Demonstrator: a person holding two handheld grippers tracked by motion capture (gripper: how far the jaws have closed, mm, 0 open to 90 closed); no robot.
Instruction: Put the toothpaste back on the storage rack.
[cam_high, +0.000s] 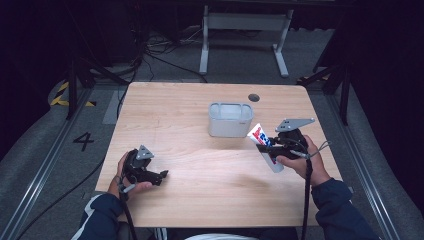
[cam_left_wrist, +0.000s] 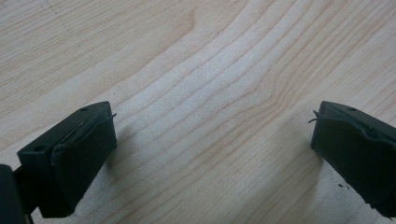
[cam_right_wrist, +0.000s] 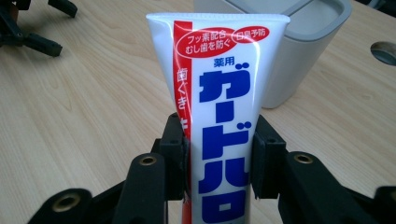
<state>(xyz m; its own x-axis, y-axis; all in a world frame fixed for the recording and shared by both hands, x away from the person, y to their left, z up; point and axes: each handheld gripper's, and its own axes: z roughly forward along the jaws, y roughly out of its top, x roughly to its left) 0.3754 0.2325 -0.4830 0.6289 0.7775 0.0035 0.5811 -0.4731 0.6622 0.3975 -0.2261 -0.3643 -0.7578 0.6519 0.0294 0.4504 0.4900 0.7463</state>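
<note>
high view: light wooden table (cam_high: 200, 170) with a pale grey, open-topped plastic container (cam_high: 230, 119) standing near its far middle. the right gripper (cam_high: 267, 146), held in the person's right hand (cam_high: 299, 159) at the right side of the table, is clamped on a white plastic toothpaste tube with red and blue lettering (cam_high: 264, 145); the tube is raised off the tabletop and tilted, its flat crimped end pointing up toward the container, just beside that container's near right corner and not touching it. the left gripper (cam_high: 159, 176) rests low at the near left of the table in the left hand (cam_high: 127, 175), well apart from the tube

right gripper view: both black pads press the tube (cam_right_wrist: 224, 126) from either side at mid-length, the container (cam_right_wrist: 299, 51) behind it

left gripper view: the two black jaws stand wide apart over bare wood (cam_left_wrist: 210, 93), nothing between them
</note>
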